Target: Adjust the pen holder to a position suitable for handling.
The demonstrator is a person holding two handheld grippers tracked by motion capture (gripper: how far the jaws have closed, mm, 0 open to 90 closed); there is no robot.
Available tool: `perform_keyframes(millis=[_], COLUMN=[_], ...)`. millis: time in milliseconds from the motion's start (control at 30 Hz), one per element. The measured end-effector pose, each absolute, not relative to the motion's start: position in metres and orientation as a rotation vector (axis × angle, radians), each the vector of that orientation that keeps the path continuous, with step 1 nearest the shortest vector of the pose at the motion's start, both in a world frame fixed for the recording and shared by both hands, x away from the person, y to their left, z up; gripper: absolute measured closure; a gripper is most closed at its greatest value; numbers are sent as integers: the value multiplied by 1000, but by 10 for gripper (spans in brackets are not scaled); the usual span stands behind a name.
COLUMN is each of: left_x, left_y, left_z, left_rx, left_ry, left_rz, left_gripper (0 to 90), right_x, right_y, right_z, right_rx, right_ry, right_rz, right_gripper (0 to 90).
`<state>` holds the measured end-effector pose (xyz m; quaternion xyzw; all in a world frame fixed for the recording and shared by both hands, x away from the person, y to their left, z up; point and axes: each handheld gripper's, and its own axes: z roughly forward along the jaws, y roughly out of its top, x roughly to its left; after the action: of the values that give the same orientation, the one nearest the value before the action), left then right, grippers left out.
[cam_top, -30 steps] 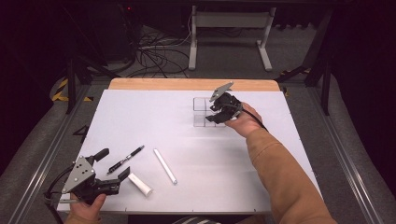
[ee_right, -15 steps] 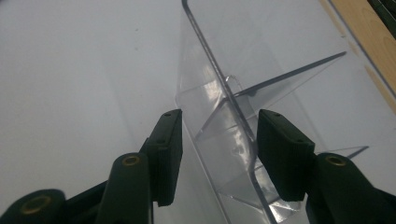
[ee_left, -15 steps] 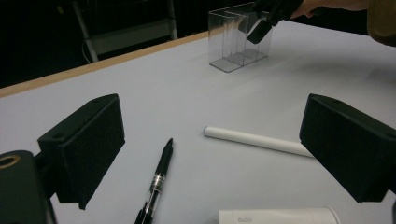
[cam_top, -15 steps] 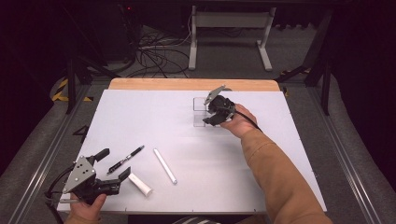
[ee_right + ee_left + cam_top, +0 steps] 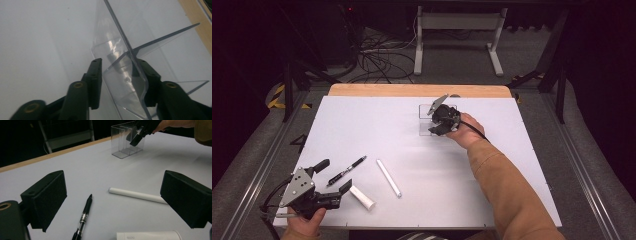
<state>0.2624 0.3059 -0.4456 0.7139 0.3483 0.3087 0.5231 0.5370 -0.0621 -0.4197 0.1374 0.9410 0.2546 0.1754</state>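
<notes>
The only lettering in sight stands on the short white cylindrical tube [image 5: 147, 236] lying at the near edge of the white table [image 5: 75, 170] in the left gripper view: a small, faint grey mark on its side that seems to read "GLOO", though it is too small and pale to be sure of the letters. The black pen with a silver band [image 5: 83, 218] beside it carries no print that can be made out.
</notes>
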Motion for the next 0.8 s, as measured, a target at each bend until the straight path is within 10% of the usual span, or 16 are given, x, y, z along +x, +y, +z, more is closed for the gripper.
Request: perform_keyframes(millis=[800], left_x=[262], left_y=[305], left_z=[-446], left_rx=[1712], left_ry=[836], left_rz=[738], left_gripper=[76], right_x=[488], right_y=[-59], right_z=[-392], right_rx=[116], right_ry=[2742], right_rz=[653], right_gripper=[837])
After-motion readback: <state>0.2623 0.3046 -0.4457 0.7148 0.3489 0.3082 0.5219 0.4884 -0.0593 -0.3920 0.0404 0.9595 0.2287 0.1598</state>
